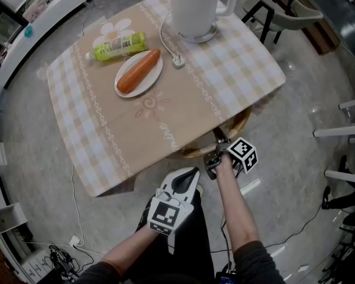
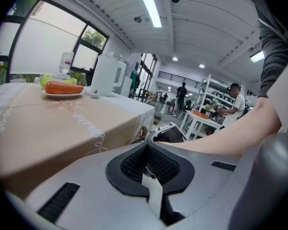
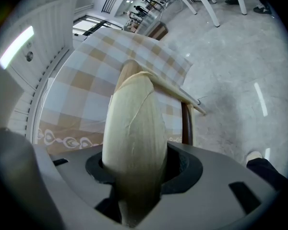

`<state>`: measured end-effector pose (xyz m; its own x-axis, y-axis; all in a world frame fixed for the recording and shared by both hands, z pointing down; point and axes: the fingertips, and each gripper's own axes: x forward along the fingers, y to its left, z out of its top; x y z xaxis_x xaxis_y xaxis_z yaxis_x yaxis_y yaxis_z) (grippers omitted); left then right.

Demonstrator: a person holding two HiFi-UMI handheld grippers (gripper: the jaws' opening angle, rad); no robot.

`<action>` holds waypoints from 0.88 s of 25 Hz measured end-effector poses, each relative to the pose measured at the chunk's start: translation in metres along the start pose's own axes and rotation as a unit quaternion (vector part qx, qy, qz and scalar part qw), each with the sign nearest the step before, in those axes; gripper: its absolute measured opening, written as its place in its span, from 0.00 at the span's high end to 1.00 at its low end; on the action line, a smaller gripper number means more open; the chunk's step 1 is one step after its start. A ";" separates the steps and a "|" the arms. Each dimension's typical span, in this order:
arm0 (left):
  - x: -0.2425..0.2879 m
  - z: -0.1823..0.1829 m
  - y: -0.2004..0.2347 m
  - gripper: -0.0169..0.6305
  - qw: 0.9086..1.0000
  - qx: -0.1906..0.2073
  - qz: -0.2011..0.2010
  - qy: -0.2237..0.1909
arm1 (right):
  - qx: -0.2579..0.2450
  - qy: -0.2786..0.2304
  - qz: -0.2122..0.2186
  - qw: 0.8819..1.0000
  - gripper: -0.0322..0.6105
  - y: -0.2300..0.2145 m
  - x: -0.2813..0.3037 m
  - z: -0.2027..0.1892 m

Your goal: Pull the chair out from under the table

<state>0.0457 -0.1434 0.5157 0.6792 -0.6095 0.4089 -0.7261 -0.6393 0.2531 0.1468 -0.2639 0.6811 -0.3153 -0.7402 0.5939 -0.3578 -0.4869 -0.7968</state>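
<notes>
Clamping is going on at the table's near edge: the right gripper [image 1: 215,157] is squeezing the pale, rounded back rail of the chair [image 1: 239,126], and the wood is filling the whole pocket between its pads. It is taking the rail there, I judge, because this is the only part of the chair sticking out from beneath the checked tablecloth [image 1: 106,129], and a firm hold on it is giving a straight line for dragging the chair towards the person.

The left gripper [image 1: 188,176] is hanging just beside it, a little nearer the person, with its jaws together on nothing; it seems to be waiting out of the way.

The chair is sitting tucked under the table, directly ahead of the right claw. Its seat and legs are hidden by the cloth, so it is probably not drawn out much yet.
</notes>
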 end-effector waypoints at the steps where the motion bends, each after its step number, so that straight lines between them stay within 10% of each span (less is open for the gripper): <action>1: 0.000 0.000 0.000 0.96 1.000 0.001 0.000 0.000 | 0.000 0.000 0.000 1.000 0.63 -0.001 -0.001 0.000; 22: -0.010 -0.001 -0.007 0.96 1.000 0.013 -0.026 -0.001 | 0.015 -0.016 -0.005 1.000 0.63 -0.034 -0.042 0.003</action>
<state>0.0444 -0.1326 0.5105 0.7157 -0.5762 0.3946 -0.6872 -0.6819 0.2505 0.1749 -0.2173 0.6832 -0.2840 -0.7497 0.5977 -0.3334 -0.5073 -0.7947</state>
